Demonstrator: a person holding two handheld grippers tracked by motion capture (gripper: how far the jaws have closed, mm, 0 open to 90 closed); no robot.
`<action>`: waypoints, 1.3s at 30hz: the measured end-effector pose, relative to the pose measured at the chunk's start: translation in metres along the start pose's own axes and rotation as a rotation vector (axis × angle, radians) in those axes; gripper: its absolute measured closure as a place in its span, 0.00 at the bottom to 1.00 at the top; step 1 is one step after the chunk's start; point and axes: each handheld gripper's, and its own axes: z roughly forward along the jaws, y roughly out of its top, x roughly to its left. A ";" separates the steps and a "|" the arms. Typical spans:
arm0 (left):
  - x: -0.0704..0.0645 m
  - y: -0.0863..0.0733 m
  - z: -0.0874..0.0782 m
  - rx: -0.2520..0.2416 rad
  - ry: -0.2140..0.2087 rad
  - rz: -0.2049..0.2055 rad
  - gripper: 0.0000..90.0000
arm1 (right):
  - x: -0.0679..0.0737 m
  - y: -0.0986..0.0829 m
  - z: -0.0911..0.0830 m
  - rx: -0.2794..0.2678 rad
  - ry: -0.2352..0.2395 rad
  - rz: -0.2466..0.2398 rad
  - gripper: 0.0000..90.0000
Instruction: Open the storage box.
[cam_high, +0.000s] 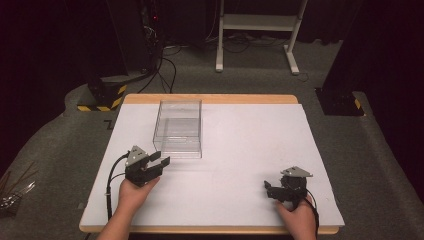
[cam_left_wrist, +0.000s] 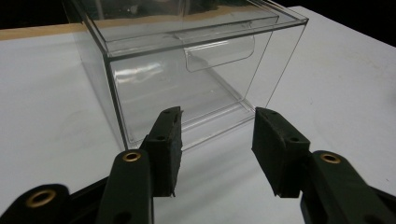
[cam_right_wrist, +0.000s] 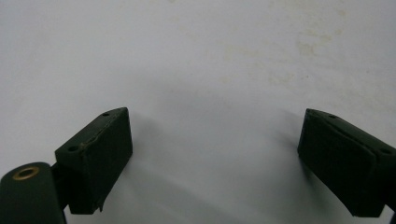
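A clear plastic drawer box (cam_high: 179, 128) stands on the white table top, left of centre. In the left gripper view the box (cam_left_wrist: 187, 74) is close ahead, with its drawer handle (cam_left_wrist: 219, 51) on the near face. My left gripper (cam_high: 161, 162) is open just in front of the box's near left corner, nothing between its jaws; its midpoint (cam_left_wrist: 217, 135) lies short of the box's bottom edge. My right gripper (cam_high: 269, 190) rests low at the front right of the table, open wide over bare white surface (cam_right_wrist: 215, 140).
The white board (cam_high: 250, 145) covers a wooden table with its rim showing at the back (cam_high: 210, 98). Beyond it are a white stand's legs (cam_high: 255, 35), black cables (cam_high: 165, 70) and a yellow-black striped base (cam_high: 102, 95) on grey carpet.
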 end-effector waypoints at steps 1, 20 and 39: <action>0.000 0.001 0.001 -0.001 0.001 0.005 0.57 | 0.000 0.000 0.000 -0.001 0.000 -0.002 0.11; 0.013 0.014 0.026 -0.043 -0.052 -0.037 0.51 | 0.000 0.000 0.000 0.000 0.000 0.000 0.11; 0.025 0.011 0.039 -0.099 -0.125 -0.053 0.53 | 0.000 0.000 0.000 0.000 0.000 -0.001 0.11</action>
